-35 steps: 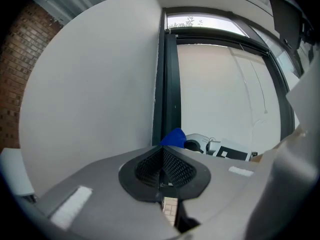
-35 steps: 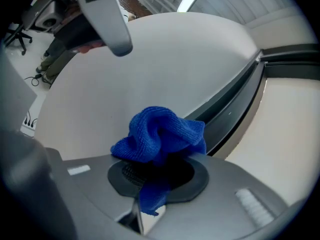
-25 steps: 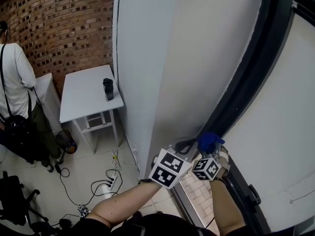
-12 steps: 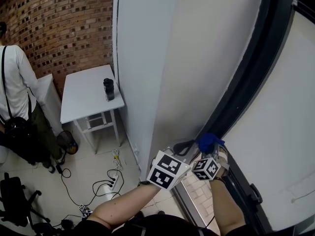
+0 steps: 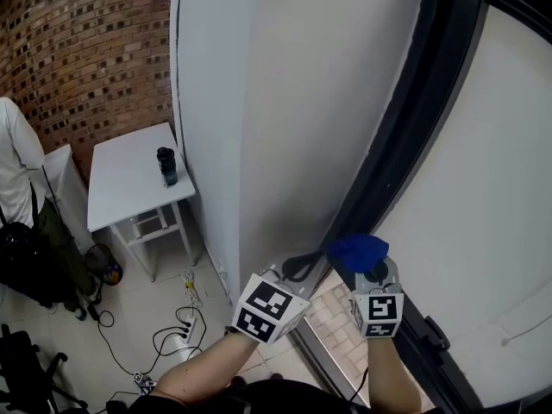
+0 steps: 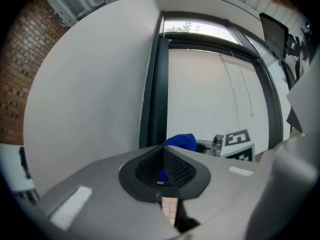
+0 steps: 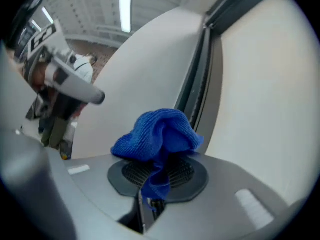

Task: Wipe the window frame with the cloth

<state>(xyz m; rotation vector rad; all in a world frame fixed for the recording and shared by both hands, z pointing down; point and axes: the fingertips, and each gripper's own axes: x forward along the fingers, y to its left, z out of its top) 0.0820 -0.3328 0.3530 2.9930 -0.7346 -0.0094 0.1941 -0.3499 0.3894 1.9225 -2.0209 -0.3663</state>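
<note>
**Asker:** Where is the cloth?

**Describer:** The blue cloth (image 7: 157, 134) is bunched up and pinched by one fold in the right hand-held gripper (image 7: 155, 176). The jaws are closed on that fold, and most of the cloth bulges out past the jaw tips. In the head view the cloth (image 5: 358, 250) sits low against the dark window frame (image 5: 414, 119). No view shows whether cloth and frame actually touch.

**Asker:** And the other hand?

**Describer:** The left hand-held gripper (image 6: 162, 166) has its jaws together, the black ribbed pads meeting with nothing between them. In the head view it is just left of the right hand-held gripper (image 5: 369, 270), close to the foot of the frame. The person's two bare forearms reach up from the bottom edge of the view.

**Asker:** What surrounds them?

**Describer:** The frame runs diagonally up to the top right, with a pale window pane (image 5: 483, 214) on its right. A plain white wall (image 5: 293, 102) is on its left. Further left stands a brick wall (image 5: 78, 50). In front of it is a small white table (image 5: 129, 175) with a dark container (image 5: 166, 166) on it. Cables (image 5: 172, 335) trail over the tiled floor below. At the far left edge stands another person (image 5: 17, 171) in a white top, only partly in view.
</note>
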